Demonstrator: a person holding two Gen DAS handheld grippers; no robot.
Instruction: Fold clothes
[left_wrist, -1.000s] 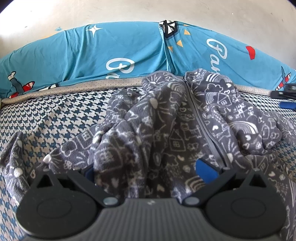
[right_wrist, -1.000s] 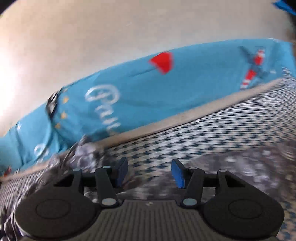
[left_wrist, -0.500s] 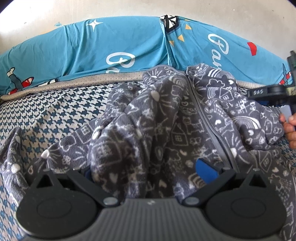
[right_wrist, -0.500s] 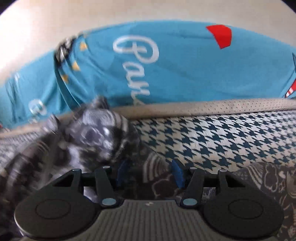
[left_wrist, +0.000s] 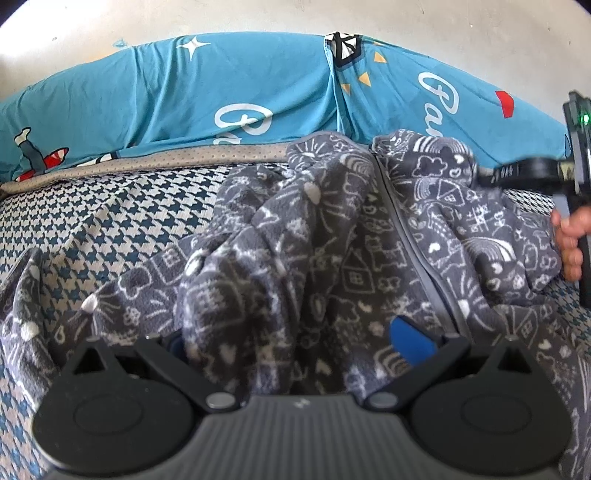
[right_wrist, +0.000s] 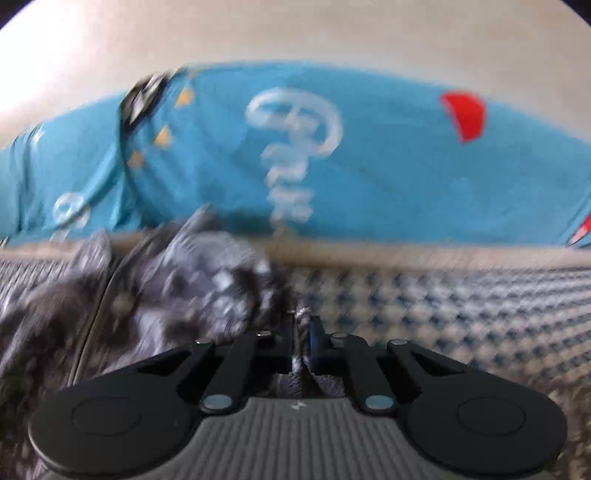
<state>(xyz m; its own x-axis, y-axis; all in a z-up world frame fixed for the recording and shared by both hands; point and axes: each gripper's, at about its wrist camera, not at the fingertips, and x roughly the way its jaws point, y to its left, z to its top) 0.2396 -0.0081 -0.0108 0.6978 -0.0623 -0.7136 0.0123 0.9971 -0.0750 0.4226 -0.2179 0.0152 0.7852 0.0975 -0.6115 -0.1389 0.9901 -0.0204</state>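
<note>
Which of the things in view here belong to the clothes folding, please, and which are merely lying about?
Part of the job:
grey patterned fleece garment
left hand-held gripper
right hand-held gripper, pinching the fleece

Just there:
blue printed pillows
houndstooth bedcover

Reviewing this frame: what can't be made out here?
- Left hand-held gripper, left wrist view: its left finger is buried under the grey fleece garment.
- Right wrist view: motion blur smears the garment's print and the bedspread.
- Person's hand, left wrist view: cut off by the right edge.
</note>
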